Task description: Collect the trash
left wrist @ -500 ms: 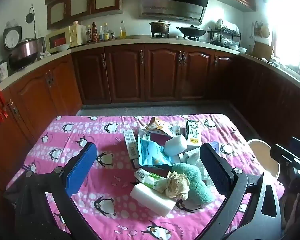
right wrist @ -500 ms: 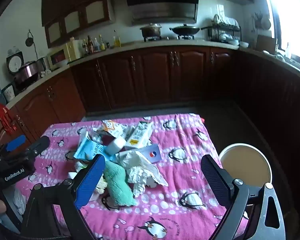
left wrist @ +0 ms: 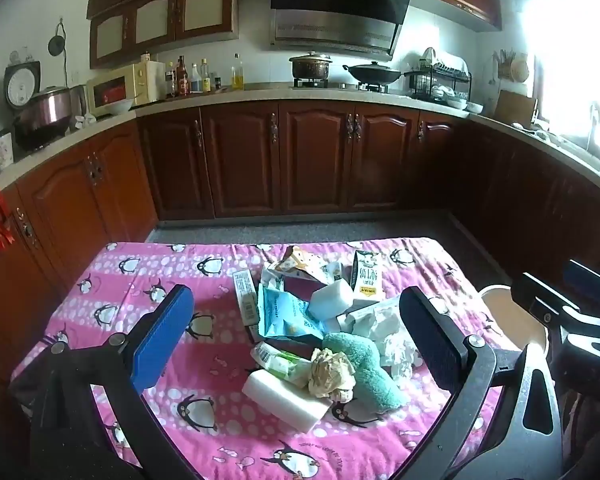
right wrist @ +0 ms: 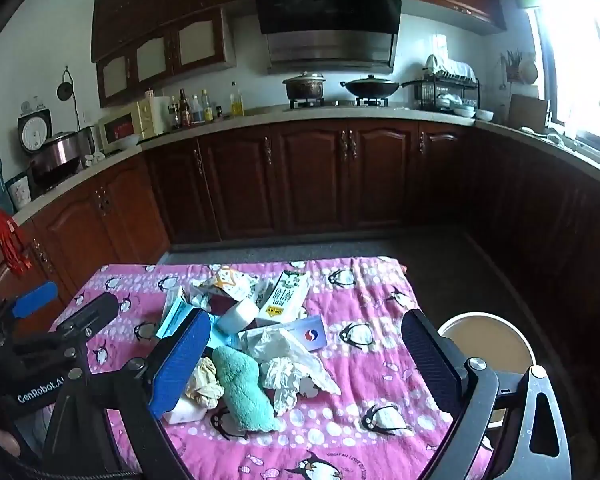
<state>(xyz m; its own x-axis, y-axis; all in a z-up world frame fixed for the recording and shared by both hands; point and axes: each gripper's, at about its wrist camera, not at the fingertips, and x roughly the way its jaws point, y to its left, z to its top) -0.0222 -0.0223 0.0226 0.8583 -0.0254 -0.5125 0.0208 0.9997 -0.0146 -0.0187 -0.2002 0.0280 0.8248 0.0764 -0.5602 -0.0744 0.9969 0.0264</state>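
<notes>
A pile of trash lies on the pink penguin tablecloth (left wrist: pixel 148 280): a crumpled brown paper ball (left wrist: pixel 331 372), a teal cloth (left wrist: pixel 366 372), a white block (left wrist: pixel 284 398), a blue snack bag (left wrist: pixel 286 316), a milk carton (left wrist: pixel 366 278) and crumpled white tissue (right wrist: pixel 290 364). My left gripper (left wrist: pixel 296 338) is open and empty, held above the near side of the pile. My right gripper (right wrist: pixel 304 360) is open and empty over the pile's right part; the cloth (right wrist: pixel 244 388) and carton (right wrist: pixel 286 294) show between its fingers.
A round tan bin (right wrist: pixel 490 338) stands beside the table's right edge, also in the left wrist view (left wrist: pixel 500 308). Dark wooden kitchen cabinets (left wrist: pixel 312 160) run along the back and both sides. The other gripper shows at each view's edge.
Both grippers have shifted only slightly; the pile sits in nearly the same place. Nothing was picked up.
</notes>
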